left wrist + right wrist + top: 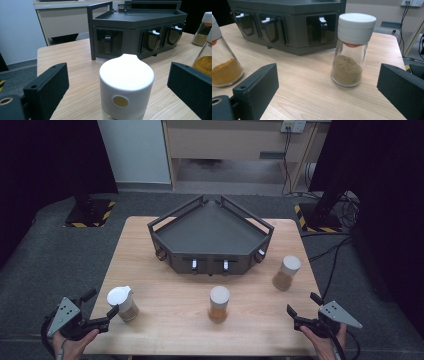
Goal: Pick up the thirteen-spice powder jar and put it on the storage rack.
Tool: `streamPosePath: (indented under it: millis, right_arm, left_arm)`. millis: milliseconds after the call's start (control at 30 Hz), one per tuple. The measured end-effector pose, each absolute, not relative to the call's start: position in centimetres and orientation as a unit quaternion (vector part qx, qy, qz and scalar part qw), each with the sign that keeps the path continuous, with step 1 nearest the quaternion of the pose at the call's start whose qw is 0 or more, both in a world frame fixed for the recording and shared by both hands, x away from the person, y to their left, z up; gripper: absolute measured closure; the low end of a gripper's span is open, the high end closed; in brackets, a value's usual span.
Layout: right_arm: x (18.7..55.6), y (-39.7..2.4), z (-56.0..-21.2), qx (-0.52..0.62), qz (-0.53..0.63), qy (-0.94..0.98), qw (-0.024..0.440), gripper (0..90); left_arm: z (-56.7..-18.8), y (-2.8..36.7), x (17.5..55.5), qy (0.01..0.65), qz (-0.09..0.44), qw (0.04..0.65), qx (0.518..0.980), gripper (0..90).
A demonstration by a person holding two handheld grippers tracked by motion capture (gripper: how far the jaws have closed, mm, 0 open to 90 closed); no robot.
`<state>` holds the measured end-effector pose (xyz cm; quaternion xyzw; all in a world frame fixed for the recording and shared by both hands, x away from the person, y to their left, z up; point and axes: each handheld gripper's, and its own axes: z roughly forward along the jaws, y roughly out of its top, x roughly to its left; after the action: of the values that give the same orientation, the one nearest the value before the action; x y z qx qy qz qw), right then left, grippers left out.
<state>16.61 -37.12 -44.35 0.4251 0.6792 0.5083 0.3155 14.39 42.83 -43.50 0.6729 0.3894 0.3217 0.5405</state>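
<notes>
Item: white-capped jar [126, 86], table's near left corner, standing between my left gripper's [103, 311] wide-spread jaws, untouched. My right gripper [302, 306] gapes too, facing brown-powder jar [352, 50] ahead.

High view looks down from above the table [170, 320]; both gripper views sit low, sharing the dark rack [210, 237].
</notes>
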Motion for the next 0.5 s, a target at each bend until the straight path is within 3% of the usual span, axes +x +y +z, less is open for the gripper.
streamPosePath:
  millis: [500]
  right_arm:
    - [16.53, -37.50, -44.94, 0.432, 0.517, 0.671, 0.309, 2.6]
  left_arm:
    - [-43.38, 42.82, 14.69, 0.391, 0.319, 0.539, 0.674, 2.5]
